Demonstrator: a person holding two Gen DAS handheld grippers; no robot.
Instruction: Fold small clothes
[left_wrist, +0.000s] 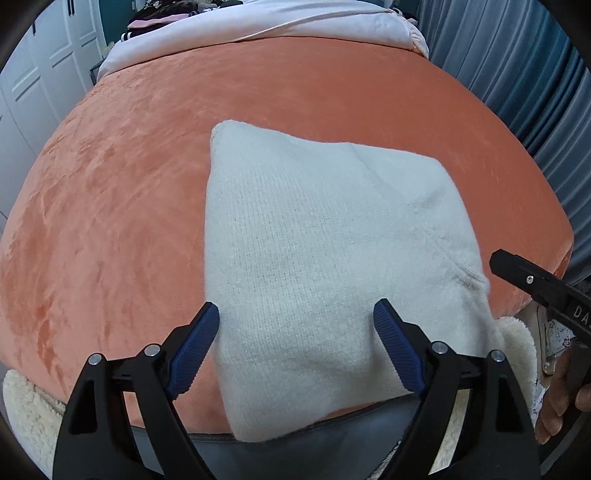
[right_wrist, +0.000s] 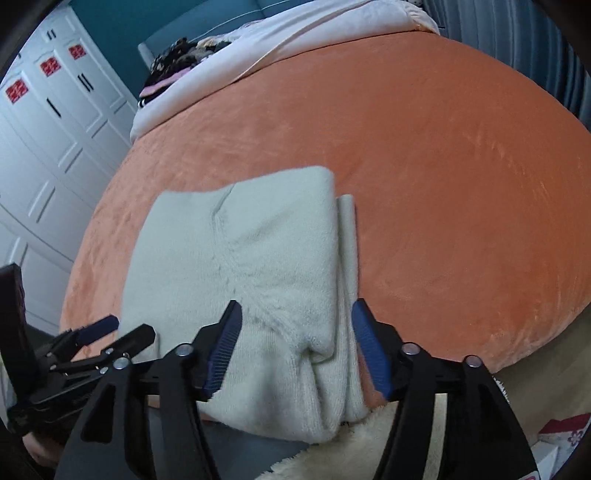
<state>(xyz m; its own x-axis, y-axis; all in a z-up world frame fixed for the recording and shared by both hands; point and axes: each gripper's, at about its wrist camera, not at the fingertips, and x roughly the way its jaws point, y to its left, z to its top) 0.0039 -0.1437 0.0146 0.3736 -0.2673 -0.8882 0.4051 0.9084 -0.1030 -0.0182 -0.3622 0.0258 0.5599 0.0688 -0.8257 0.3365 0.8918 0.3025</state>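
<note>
The cream knitted garment (left_wrist: 325, 258), folded into a thick block, lies at the near edge of the orange plush bed (left_wrist: 129, 184), overhanging it. Left gripper (left_wrist: 295, 347) and right gripper (right_wrist: 295, 347) both gape above the garment, holding nothing. Judged risk: the overhang could drag the garment off, or its loose right layer could slip open.

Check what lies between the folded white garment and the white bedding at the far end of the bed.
Only bare orange bedspread lies between the white garment and the white bedding; both wrist views show it.
</note>
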